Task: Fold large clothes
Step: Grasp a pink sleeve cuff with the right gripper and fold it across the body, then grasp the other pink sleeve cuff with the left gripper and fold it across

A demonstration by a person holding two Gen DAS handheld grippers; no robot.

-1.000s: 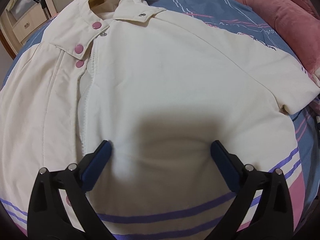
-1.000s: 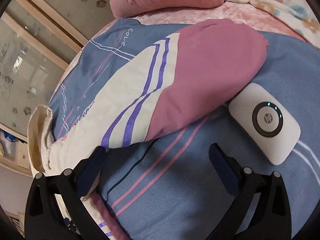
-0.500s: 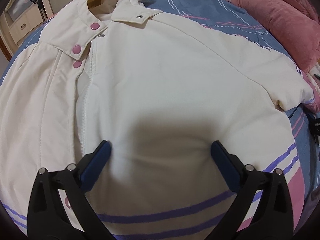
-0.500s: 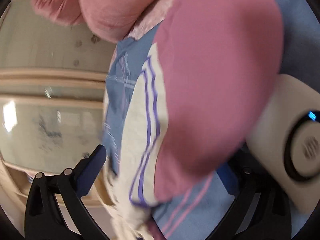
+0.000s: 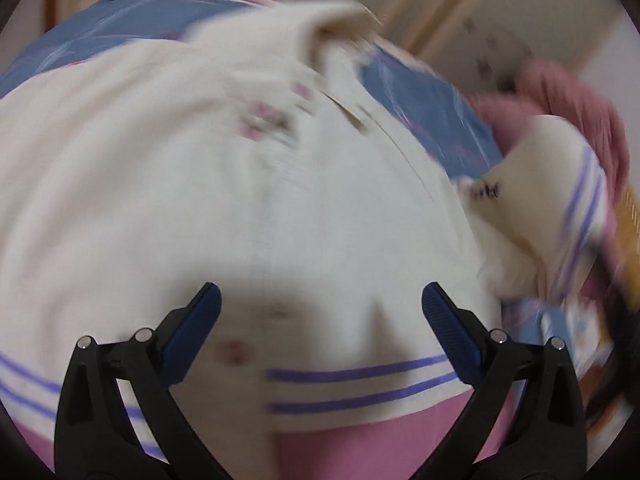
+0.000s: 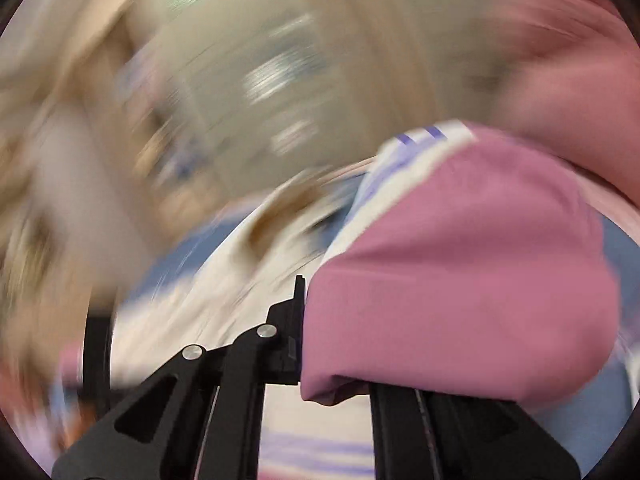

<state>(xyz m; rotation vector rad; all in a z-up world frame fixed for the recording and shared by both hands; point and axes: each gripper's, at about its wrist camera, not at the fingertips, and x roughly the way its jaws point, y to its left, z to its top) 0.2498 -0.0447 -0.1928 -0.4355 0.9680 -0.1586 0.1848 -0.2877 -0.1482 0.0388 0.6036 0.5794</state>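
A cream jacket with pink snaps, purple stripes and a pink hem lies spread on the bed. My left gripper is open and empty, hovering over the jacket's lower front. The jacket's right sleeve is lifted off the bed at the right. In the right wrist view my right gripper is shut on the sleeve's pink cuff, which drapes over and hides the right finger. Both views are motion-blurred.
A blue striped bedsheet lies under the jacket. A pink blanket is bunched at the right, also in the right wrist view. Wooden furniture and a wall stand behind the bed.
My right gripper closed on the pink cuff and lifted the sleeve up off the bed. My left gripper swung so the jacket now sits more to the left.
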